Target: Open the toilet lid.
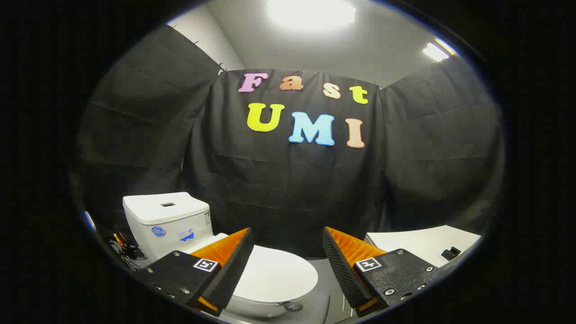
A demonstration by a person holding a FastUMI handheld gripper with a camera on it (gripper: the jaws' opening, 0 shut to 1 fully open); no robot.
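A white toilet stands low ahead and to the left of my gripper [286,243]. Its tank [168,220] rises beyond the left finger [229,265]. The white lid [274,274] lies flat and closed over the bowl, stretching from behind the left finger into the gap between the two fingers. My gripper is open, with a wide gap and nothing held. It hovers above and in front of the lid, apart from it. The right finger [344,265] is off to the right of the bowl.
A white tabletop [418,243] with a small dark object [451,253] on it lies beyond the right finger. Cables and small tools [123,247] lie on the floor left of the tank. Black cloth walls close the booth behind and on both sides.
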